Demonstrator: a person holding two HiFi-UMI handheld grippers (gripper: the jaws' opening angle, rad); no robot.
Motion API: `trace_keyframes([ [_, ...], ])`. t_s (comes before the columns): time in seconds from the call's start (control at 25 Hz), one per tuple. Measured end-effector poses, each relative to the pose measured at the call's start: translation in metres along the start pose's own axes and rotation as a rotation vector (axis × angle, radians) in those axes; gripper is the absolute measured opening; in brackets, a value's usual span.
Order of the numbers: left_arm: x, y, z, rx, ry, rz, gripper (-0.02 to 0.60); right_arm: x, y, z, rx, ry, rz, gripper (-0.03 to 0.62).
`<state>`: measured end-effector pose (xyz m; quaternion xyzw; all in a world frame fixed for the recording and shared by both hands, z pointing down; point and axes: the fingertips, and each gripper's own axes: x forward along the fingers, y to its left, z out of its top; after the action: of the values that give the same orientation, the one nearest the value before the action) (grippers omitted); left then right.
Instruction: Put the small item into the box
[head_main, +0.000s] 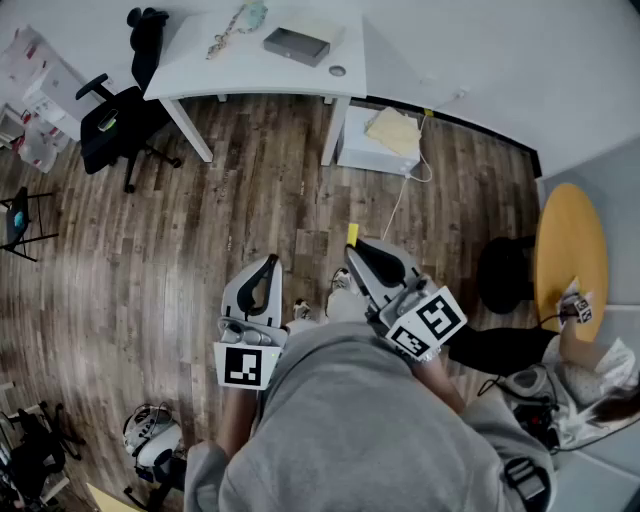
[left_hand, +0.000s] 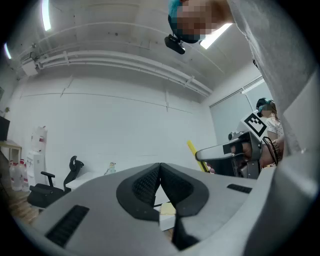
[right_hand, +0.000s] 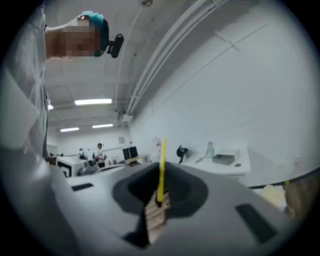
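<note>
A thin yellow strip (head_main: 352, 234) sticks up from the tips of my right gripper (head_main: 351, 249), which is shut on it; in the right gripper view the yellow strip (right_hand: 161, 165) stands upright out of the right gripper (right_hand: 159, 201). My left gripper (head_main: 272, 261) is held close beside it, shut with nothing between its jaws, as the left gripper (left_hand: 160, 165) shows in its own view. Both are held at my chest above the wooden floor. A flat grey box (head_main: 296, 44) lies on the white table (head_main: 200, 75) far ahead, the same grey box (right_hand: 224, 159) showing small in the right gripper view.
A black office chair (head_main: 112, 125) stands left of the table. A white unit (head_main: 360, 150) with a tan sheet on it sits by the table leg, a cable trailing from it. A round yellow table (head_main: 570, 250) and a seated person (head_main: 590, 375) are at the right.
</note>
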<state>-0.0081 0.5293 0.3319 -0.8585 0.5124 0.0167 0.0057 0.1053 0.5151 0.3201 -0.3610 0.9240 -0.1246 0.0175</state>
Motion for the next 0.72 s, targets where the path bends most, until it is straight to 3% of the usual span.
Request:
trace_keyframes([
  [0.24, -0.013, -0.004, 0.003, 0.0, 0.009, -0.051, 0.032, -0.011, 0.018, -0.007, 0.021, -0.003, -0.044, 0.058],
  [0.72, 0.004, -0.008, 0.007, -0.016, -0.029, -0.091, 0.032, -0.015, 0.011, -0.009, 0.017, 0.003, -0.07, 0.058],
])
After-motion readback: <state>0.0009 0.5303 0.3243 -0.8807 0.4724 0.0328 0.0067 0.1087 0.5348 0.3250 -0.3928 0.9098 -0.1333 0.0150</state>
